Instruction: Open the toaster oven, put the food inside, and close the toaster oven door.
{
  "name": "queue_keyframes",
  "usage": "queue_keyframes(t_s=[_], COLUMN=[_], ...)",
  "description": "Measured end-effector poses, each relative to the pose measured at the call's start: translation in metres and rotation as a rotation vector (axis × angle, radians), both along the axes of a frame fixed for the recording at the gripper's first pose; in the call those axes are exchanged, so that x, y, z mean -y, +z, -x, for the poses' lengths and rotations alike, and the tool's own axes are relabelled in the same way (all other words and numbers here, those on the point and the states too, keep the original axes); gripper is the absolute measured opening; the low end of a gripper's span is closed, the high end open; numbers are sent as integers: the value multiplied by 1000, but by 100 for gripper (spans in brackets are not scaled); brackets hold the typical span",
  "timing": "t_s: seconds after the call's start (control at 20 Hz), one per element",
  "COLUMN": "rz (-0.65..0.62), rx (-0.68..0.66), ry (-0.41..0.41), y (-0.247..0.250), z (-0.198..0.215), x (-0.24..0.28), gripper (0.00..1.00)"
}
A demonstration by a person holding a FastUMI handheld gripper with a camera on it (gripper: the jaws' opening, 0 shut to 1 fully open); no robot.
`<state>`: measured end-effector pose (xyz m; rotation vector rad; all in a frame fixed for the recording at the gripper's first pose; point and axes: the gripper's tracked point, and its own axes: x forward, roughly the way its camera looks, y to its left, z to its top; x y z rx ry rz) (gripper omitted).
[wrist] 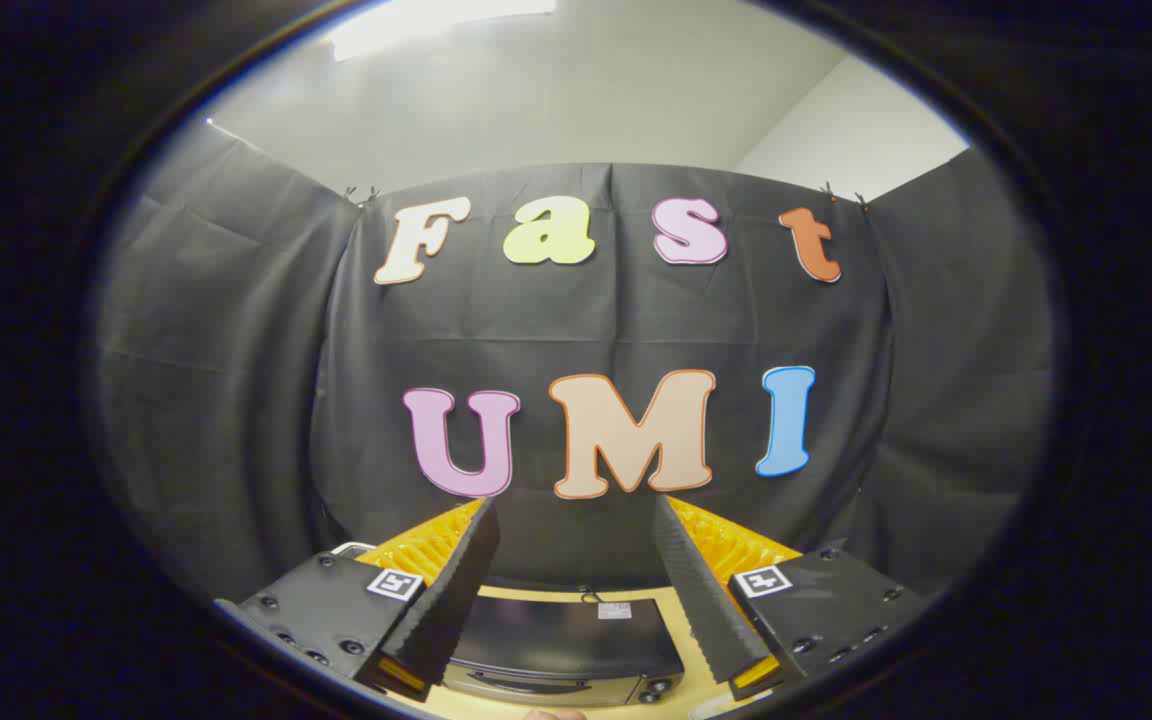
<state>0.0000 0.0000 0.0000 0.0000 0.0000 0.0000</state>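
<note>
Below the raised gripper [576, 590], at 6 o'clock: black boxy toaster oven [566, 640], door closed, on the bench; jaws wide apart, holding nothing.

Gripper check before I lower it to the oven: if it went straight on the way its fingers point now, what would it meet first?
The gripper is open, holding nothing, aimed above the toaster oven. Straight ahead lies the booth's black cloth wall; nothing seems to stand between, though depth is hard to judge.
</note>
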Motion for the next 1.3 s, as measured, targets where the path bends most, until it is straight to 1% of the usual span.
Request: queue_keyframes(t_s=[0.2, 0.65, 0.85, 1.05, 1.3], rz=[11, 7, 2, 15, 61], rx=[-23, -21, -39, -100, -231], ry=[-1, 12, 8, -16, -39], y=[-3, -3, -17, -65, -156], z=[0, -3, -7, -18, -31], x=[-6, -13, -13, -12, -16], gripper=[97, 97, 97, 97, 97])
